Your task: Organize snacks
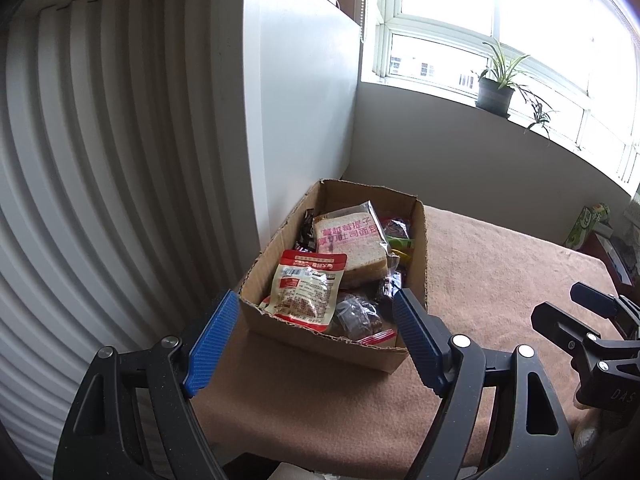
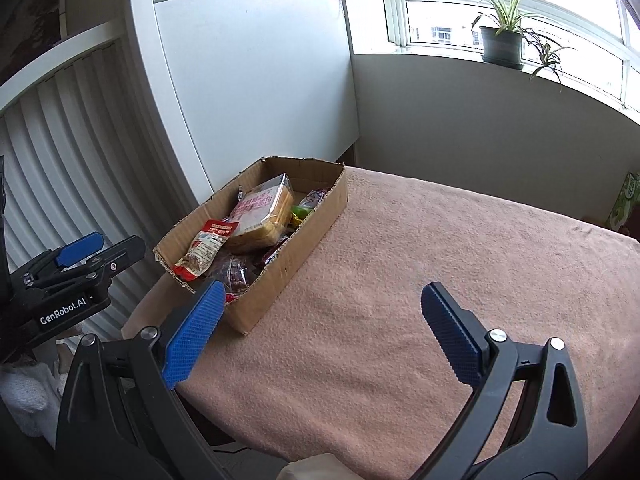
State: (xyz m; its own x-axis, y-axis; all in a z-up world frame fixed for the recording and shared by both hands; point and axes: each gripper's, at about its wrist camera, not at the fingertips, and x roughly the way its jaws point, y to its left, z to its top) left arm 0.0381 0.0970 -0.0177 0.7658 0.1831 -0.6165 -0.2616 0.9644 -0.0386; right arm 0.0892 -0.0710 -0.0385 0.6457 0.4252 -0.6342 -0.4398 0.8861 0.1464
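Snack box beyond left gripper

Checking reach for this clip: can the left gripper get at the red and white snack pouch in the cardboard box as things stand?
Probably yes. The left gripper is open and empty, facing the cardboard box, and the red and white snack pouch lies on top at the near end with nothing over it.

White walls — bright window, potted plant.
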